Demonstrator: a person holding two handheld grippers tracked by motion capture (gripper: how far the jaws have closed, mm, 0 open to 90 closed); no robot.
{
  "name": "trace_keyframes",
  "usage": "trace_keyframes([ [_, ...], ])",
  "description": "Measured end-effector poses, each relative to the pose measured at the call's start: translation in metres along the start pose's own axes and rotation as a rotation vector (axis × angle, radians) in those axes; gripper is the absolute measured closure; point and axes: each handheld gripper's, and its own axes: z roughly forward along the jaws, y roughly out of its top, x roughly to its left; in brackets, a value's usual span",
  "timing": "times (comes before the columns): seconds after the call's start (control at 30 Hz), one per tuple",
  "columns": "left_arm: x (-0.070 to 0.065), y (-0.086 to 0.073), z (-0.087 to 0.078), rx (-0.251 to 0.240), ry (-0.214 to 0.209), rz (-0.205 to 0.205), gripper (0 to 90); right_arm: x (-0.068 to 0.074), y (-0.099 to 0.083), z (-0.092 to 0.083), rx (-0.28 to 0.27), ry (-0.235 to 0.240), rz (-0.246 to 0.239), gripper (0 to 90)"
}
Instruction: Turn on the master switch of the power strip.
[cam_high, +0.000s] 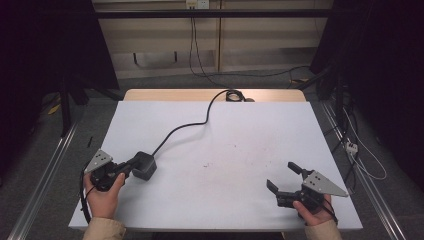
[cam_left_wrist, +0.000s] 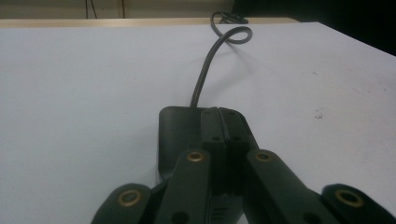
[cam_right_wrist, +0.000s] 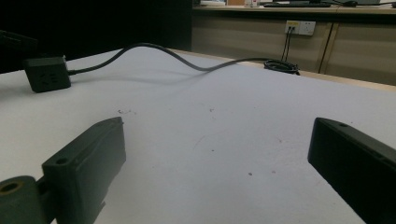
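Left hand-held gripper (cam_high: 131, 166): jaws clenched together, tips resting against the black power adapter (cam_high: 145, 165), nothing between them.
Right hand-held gripper (cam_high: 283, 179): released, jaws spread wide over bare white surface (cam_high: 240, 145).
Power adapter: lies on the surface's left part, near the front edge.
Cable (cam_high: 185, 126): runs from the adapter to the surface's far edge, coiling there.

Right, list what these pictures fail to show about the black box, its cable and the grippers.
- Black box: in the left gripper view the shut left gripper covers its near side, so contact between jaws and box cannot be judged.
- Markings on the box face: too small and dim in the right gripper view.
- Cable: its far end coils at the table's back edge; what it joins is unclear.
- Right gripper: open; jaw bases cut off by the right gripper view's bottom edge.
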Motion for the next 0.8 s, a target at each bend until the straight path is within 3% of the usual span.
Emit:
trace_keyframes([
  [0.8,-0.0058,-0.0014,0.0000,0.014,0.023,0.038,90.0,-0.0003,-0.0004,-0.0005,0.003,-0.002,0.003,3.7],
])
